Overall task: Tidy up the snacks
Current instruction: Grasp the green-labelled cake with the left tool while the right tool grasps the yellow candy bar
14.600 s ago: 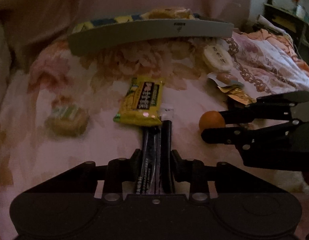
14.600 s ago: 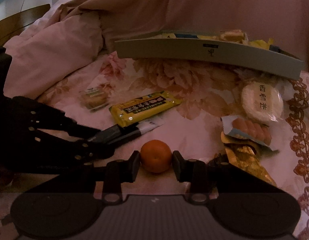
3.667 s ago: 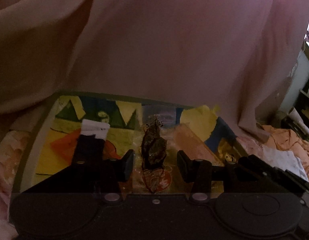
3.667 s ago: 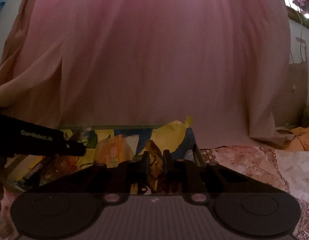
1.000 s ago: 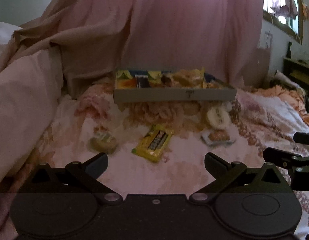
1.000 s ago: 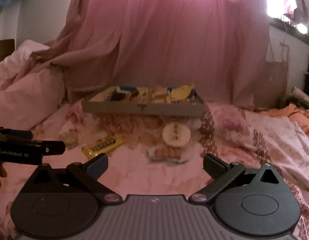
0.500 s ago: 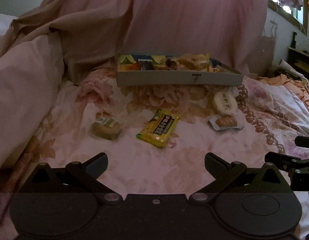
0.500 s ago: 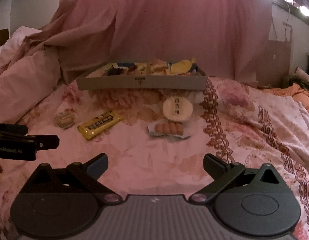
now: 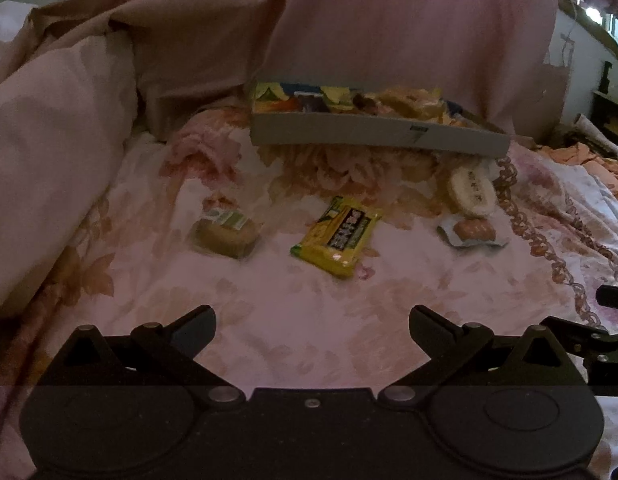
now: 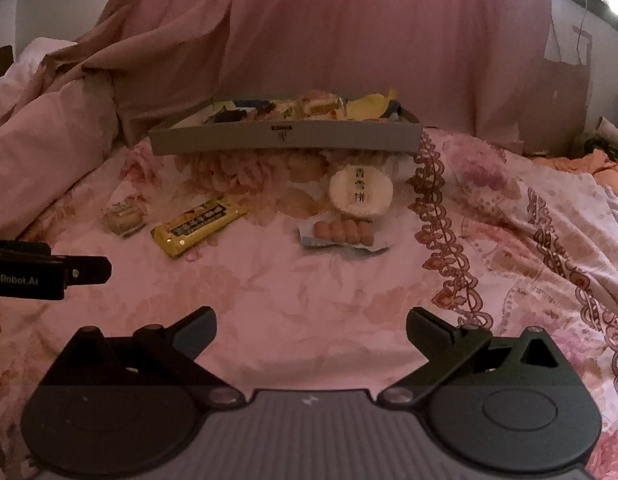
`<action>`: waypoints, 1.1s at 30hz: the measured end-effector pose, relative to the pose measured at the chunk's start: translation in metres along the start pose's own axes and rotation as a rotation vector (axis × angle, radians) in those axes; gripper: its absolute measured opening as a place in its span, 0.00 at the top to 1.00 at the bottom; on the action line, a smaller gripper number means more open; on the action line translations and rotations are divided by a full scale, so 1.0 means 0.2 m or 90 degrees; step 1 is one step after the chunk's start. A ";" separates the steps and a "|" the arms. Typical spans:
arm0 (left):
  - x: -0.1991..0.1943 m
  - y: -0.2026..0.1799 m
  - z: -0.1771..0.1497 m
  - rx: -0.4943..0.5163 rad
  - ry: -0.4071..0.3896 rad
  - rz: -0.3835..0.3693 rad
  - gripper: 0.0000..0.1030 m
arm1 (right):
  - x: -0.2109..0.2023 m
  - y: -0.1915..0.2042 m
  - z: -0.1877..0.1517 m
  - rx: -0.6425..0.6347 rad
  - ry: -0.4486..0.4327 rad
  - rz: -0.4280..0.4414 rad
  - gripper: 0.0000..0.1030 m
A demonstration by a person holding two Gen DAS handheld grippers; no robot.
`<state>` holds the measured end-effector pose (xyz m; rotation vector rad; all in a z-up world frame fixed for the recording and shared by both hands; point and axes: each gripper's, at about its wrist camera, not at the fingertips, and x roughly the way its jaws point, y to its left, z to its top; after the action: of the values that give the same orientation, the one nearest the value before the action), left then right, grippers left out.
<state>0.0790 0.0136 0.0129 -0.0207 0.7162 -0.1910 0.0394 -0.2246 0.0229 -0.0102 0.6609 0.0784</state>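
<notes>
On the floral bedspread we see, from the left, a small cake, a yellow bar, a sausage pack and a round cracker with print too blurred to read. Behind them the tray holds more snacks. "Robot.AI" marks our left gripper. Both it and the right gripper hang spread wide, empty.

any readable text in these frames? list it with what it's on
"enRobot.AI", cut off at the frame edge: on the left gripper body, right wrist view.
Round white cake: three printed characters, too blurred to read.
Yellow bar wrapper: dark label, illegible.
Grey tray: small dark front mark, unreadable.
Green-labelled pastry: label illegible.
</notes>
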 end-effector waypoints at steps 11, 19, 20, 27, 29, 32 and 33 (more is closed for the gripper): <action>0.17 0.17 0.07 0.008 0.048 0.024 0.01 | 0.16 0.07 0.08 -0.003 0.026 0.047 0.00; 0.30 0.38 0.19 0.022 0.021 0.027 0.01 | 0.38 0.23 0.25 0.019 0.061 0.099 0.00; 0.32 0.41 0.21 0.013 0.019 0.020 0.01 | 0.42 0.25 0.28 0.022 0.069 0.106 0.00; 0.40 0.59 0.32 -0.059 -0.034 -0.030 0.01 | 0.67 0.42 0.42 0.054 0.120 0.104 0.00; 0.41 0.61 0.34 -0.064 -0.045 -0.034 0.01 | 0.76 0.47 0.44 0.074 0.136 0.091 0.00; 0.42 0.63 0.36 -0.069 -0.049 -0.041 0.01 | 0.86 0.53 0.46 0.101 0.151 0.075 0.00; 0.42 0.64 0.36 -0.071 -0.051 -0.041 0.01 | 0.89 0.55 0.46 0.099 0.155 0.070 0.00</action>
<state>0.2096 0.1197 0.0009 -0.1576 0.6464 -0.2104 0.2280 -0.0996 -0.0111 0.1687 0.9091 0.1322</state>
